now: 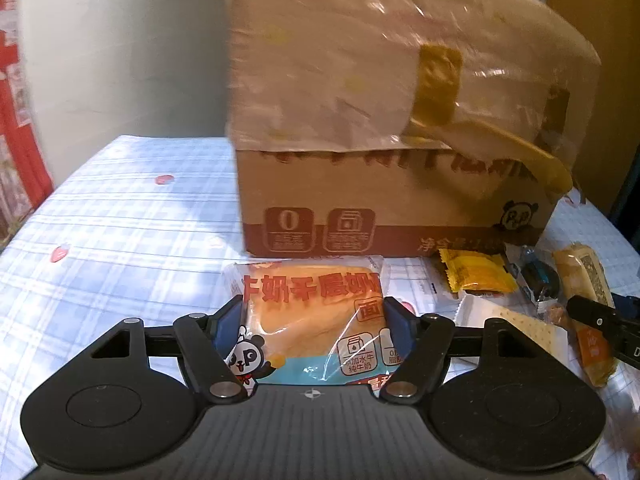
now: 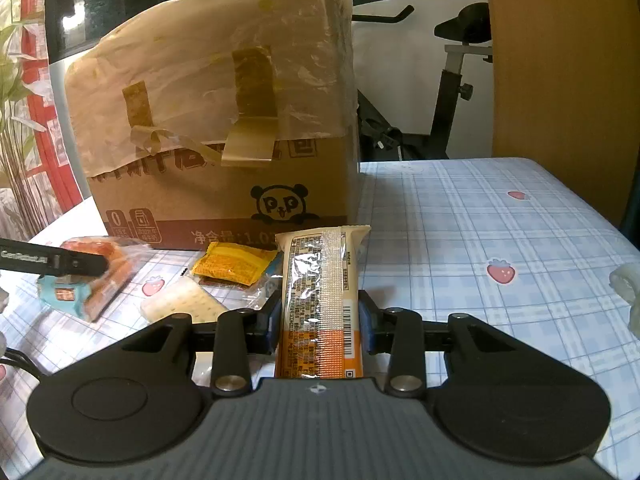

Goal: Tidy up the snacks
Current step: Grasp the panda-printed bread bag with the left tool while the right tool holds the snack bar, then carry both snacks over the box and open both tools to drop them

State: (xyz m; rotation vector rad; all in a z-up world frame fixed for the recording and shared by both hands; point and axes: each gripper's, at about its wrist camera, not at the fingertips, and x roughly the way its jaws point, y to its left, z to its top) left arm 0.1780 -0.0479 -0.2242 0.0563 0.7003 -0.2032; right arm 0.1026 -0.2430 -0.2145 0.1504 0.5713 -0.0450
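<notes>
A bread packet [image 1: 308, 320] with red lettering and a panda logo lies between the blue pads of my left gripper [image 1: 314, 304], and both pads touch its wrapper; the right wrist view shows this packet [image 2: 100, 280] under the left gripper's black finger [image 2: 60, 262]. My right gripper [image 2: 320, 312] is shut on a long cream-and-orange bar packet [image 2: 320, 280], held lengthwise, label side up. Between the two grippers lie a yellow packet [image 2: 232, 266], a white cracker packet [image 2: 184, 304] and a few more small wrapped snacks. All of these lie in front of a cardboard box [image 2: 224, 196].
The box [image 1: 360, 200] has a taped, plastic-covered flap standing up over its front. The table [image 2: 500, 220] wears a blue plaid cloth with strawberry prints. An exercise bike [image 2: 452, 92] and a wooden panel [image 2: 560, 60] stand behind the table, and red-framed panels [image 1: 16, 120] at its left.
</notes>
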